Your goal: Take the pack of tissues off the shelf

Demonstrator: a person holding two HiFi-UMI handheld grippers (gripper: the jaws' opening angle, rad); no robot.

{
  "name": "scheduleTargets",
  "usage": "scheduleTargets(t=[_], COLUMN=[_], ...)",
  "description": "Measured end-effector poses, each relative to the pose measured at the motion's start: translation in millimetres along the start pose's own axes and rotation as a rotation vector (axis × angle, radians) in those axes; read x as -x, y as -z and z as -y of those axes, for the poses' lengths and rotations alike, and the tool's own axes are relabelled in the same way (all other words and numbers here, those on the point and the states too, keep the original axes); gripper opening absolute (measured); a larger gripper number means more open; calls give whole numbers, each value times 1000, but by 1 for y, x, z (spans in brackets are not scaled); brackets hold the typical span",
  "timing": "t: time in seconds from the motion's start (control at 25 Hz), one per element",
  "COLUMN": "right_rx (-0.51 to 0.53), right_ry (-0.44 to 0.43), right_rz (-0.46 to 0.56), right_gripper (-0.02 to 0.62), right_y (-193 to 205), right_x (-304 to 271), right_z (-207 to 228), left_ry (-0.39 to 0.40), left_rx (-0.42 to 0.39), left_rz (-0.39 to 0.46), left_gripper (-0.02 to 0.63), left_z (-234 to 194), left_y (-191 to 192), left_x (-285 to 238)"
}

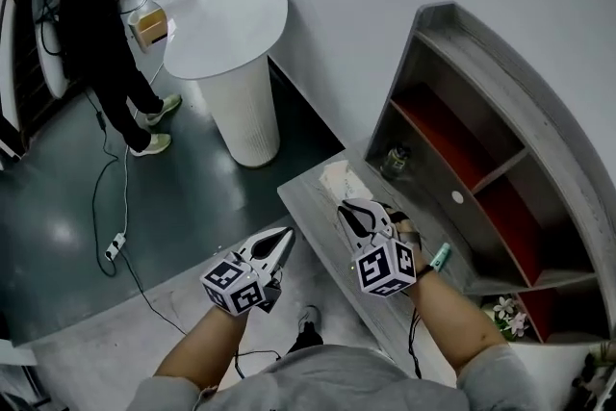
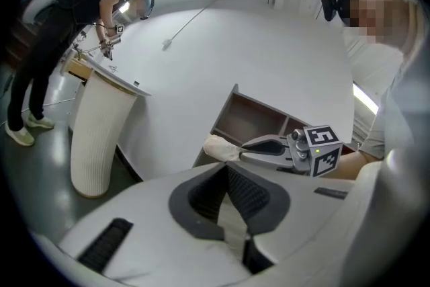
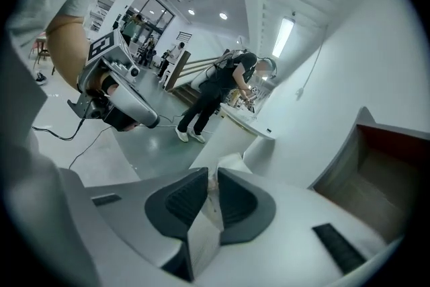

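Grey pads on your left gripper (image 1: pixel 282 239) are sitting pressed together with nothing between them, so that hand is idling over the floor, apart from the shelf (image 1: pixel 450 32) and taking no part in the pick. Moving right, the pack of tissues (image 1: pixel 341 179) is showing pale and crumpled over the left end of the grey ledge (image 1: pixel 306 199) that runs along the shelf's front, outside the red-backed compartments. Your right gripper (image 1: pixel 354 210) is pinching the pack's near end, with its jaws nearly together on the thin wrapper; the left gripper view is showing the pack sticking out from those tips. By my reading you are already past the reach and the grasp, and the pack is out of the cubbies. Whether it is resting on the ledge or hanging just above it, I cannot tell. What is remaining, in my judgement, is drawing it back clear of the ledge.
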State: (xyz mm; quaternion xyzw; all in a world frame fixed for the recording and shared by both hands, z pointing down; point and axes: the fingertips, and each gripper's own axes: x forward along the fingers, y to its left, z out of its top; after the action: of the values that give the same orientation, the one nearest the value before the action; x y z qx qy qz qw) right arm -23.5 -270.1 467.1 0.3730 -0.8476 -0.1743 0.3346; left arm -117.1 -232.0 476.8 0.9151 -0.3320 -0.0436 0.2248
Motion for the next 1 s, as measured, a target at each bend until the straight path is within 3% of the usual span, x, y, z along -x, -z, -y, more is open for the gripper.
scheduleTargets(t=[0.28,0.52,0.76,1.0], right_rx=[34,64,57,31], right_ry=[60,90,111,96], right_rz=[33,69,79,37], right_gripper=[61,61,61,61], right_y=[-35,-57,-57,-24], right_x=[-59,-89,-114,-146], right_z=[57,85,102,93], left_ry=[37,48,36,23], left_rx=[-62,-74,-77,-57], left_rz=[38,58,60,37], left_gripper=[12,12,12,12], left_z=[-56,-86,-117,-148], left_y=[-61,-89,-97,-75], left_x=[-48,-71,-87,-106])
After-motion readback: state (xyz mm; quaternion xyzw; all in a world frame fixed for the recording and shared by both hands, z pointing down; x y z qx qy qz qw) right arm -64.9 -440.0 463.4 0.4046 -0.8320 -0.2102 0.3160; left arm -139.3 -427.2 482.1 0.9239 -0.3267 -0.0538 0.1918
